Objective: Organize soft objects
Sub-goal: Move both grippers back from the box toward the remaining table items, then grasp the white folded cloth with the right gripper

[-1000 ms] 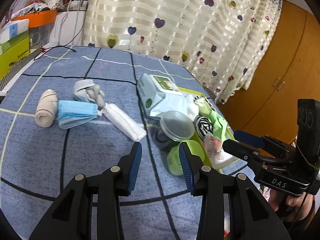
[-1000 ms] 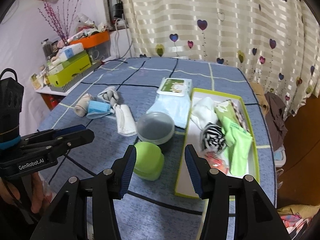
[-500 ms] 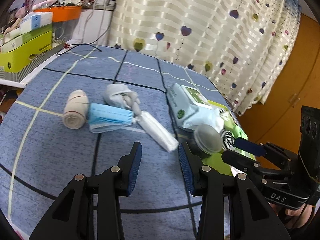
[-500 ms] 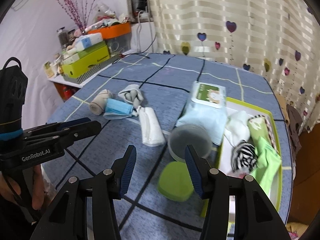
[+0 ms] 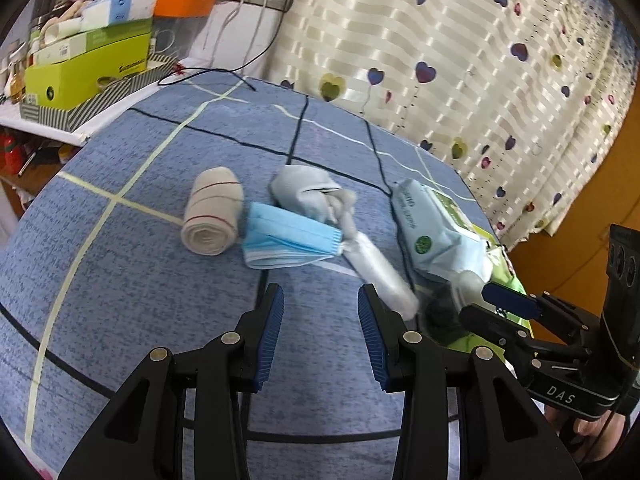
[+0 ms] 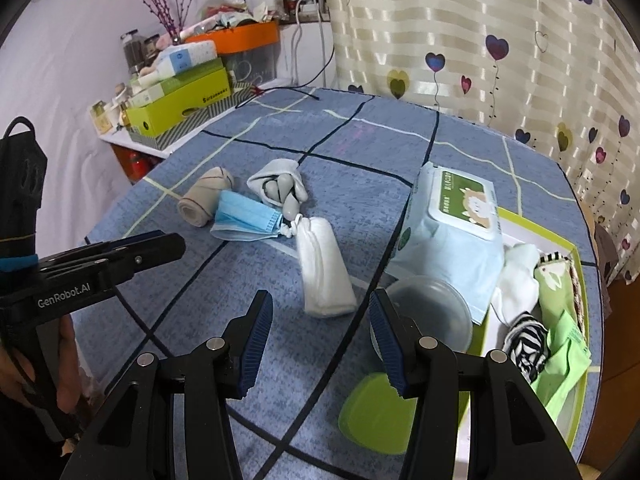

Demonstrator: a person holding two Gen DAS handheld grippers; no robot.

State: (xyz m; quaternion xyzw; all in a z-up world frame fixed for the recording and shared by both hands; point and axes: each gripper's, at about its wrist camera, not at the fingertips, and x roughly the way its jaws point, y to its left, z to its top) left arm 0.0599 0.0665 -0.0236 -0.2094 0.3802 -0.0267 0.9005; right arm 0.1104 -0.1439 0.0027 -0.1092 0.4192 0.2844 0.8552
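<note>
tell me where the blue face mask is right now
In the right wrist view, the blue face mask lies left of centre on the tablecloth, between the beige bandage roll and white folded cloth.

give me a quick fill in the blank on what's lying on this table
1. The rolled bandage has thin ____ stripes.
2. The blue mask lies between the bandage and the ____ towel.
3. The striped sock lies inside the ____ tray.
4. Both the left gripper and the right gripper are ____, holding nothing.

Missing words: red; white; green; open
</note>
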